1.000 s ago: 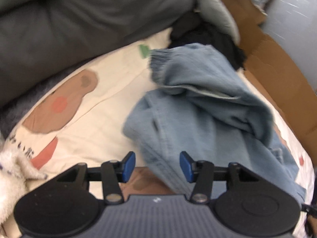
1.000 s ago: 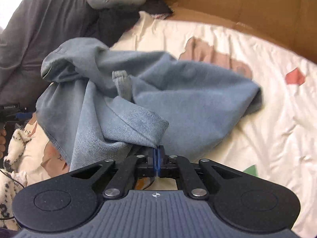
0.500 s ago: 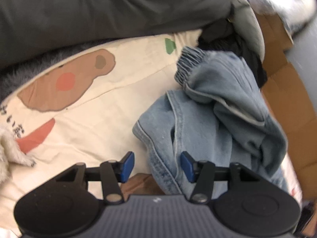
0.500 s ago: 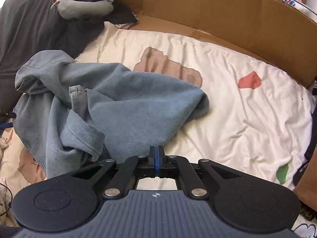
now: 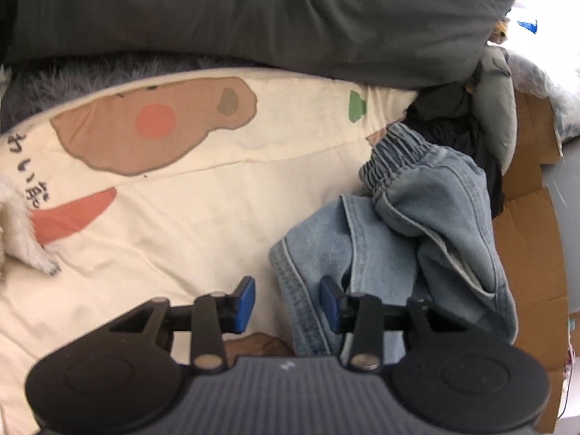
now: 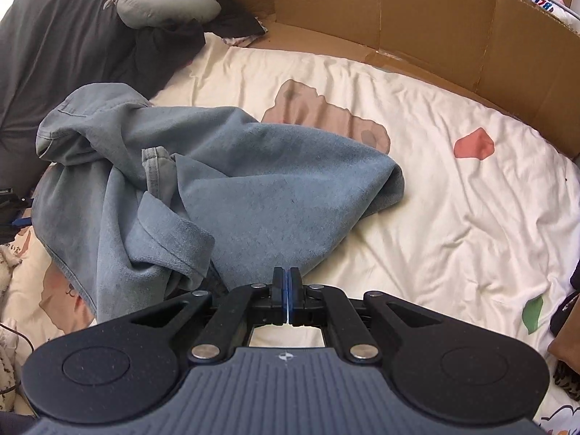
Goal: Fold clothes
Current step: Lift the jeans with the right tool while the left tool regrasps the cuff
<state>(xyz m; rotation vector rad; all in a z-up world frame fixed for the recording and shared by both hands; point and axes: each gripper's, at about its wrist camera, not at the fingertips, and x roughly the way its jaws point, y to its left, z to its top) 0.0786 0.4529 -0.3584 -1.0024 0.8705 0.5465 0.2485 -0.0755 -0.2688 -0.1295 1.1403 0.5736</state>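
Denim jeans [image 6: 224, 181] pinched in closed right tongs [image 6: 289, 291] (left tongs [image 5: 286, 302] agape).

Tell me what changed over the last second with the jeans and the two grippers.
The jeans slid toward the cardboard wall, uncovering more of the printed sheet in the left view; their far bulge settled lower and flatter. The right gripper stayed shut, the denim's edge at its tips. The left gripper stayed open, gripping nothing, the jeans' hem between its fingers.

cream printed sheet [image 6: 435, 217]; cardboard wall [image 6: 417, 25] behind; grey neck pillow [image 6: 163, 3]; dark duvet [image 5: 253, 11]
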